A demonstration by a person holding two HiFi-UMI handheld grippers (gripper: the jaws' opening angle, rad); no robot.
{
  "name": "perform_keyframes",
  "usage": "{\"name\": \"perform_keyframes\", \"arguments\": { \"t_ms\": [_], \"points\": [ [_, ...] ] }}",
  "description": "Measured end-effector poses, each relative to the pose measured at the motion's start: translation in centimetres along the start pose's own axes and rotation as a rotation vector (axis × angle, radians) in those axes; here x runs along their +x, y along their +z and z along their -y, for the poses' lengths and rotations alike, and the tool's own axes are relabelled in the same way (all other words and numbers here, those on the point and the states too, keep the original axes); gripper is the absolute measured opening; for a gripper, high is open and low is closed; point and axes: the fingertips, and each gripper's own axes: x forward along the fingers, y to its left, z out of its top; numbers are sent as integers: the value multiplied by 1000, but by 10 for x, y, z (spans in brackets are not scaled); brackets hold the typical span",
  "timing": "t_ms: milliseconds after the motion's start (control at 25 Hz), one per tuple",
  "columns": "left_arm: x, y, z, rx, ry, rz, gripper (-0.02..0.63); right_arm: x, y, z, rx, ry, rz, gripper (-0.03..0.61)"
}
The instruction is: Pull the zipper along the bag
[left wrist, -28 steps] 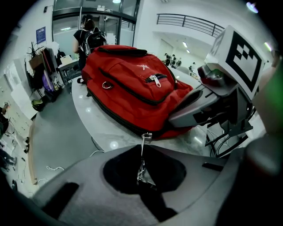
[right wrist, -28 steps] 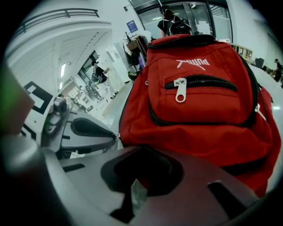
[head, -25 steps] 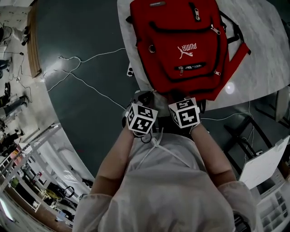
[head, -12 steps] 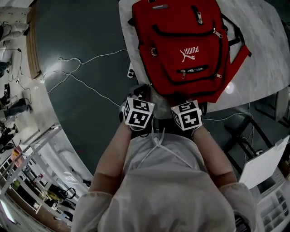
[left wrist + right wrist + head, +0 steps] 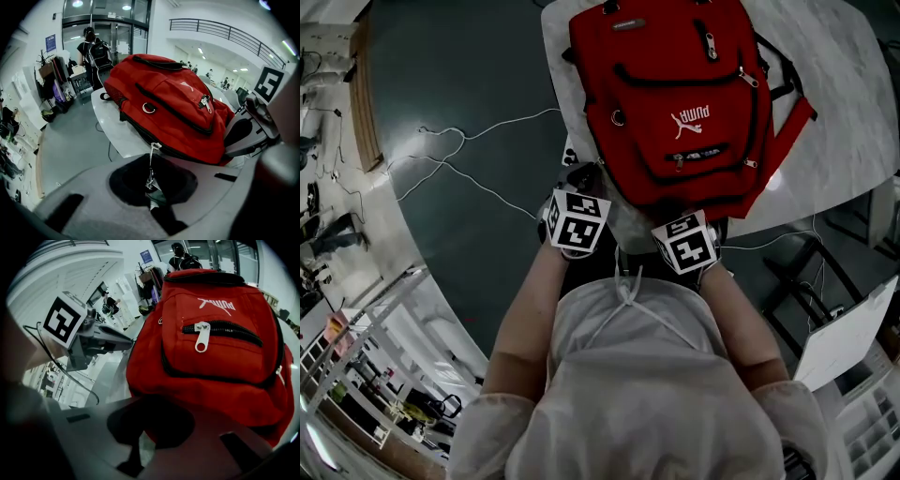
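Note:
A red backpack (image 5: 675,94) lies flat on a white marble table (image 5: 844,112), its bottom edge toward me. At the bag's lower left corner, my left gripper (image 5: 150,187) is shut on the metal zipper pull (image 5: 151,161). The pull runs taut up to its slider (image 5: 155,146) on the black main zipper. In the head view only the marker cube (image 5: 575,221) of this gripper shows clearly. My right gripper (image 5: 149,434) is shut on the backpack's bottom edge (image 5: 206,399), with red fabric running in between its jaws. The front pocket zipper pull (image 5: 202,336) hangs untouched above it.
White cables (image 5: 469,159) trail over the dark floor left of the table. A white laptop-like panel (image 5: 844,337) and black chair legs (image 5: 797,272) stand at the right. A person with a backpack (image 5: 93,51) stands far off by glass doors.
My left gripper has moved up and to the left along the bag's lower left corner with the zipper pull in it. The right gripper has stayed at the bottom edge.

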Motion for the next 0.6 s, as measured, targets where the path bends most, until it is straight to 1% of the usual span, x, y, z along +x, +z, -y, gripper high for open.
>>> {"name": "perform_keyframes", "arguments": {
  "t_ms": [320,480,600],
  "points": [
    [8,16,-25,19,10,3,32,0,0,-1,-13,3,-28,28],
    [10,34,-38,-2,13,26,31,0,1,0,-14,5,-39,28],
    [13,46,-50,5,22,33,31,1,1,0,-5,4,-47,28]
  ]
}}
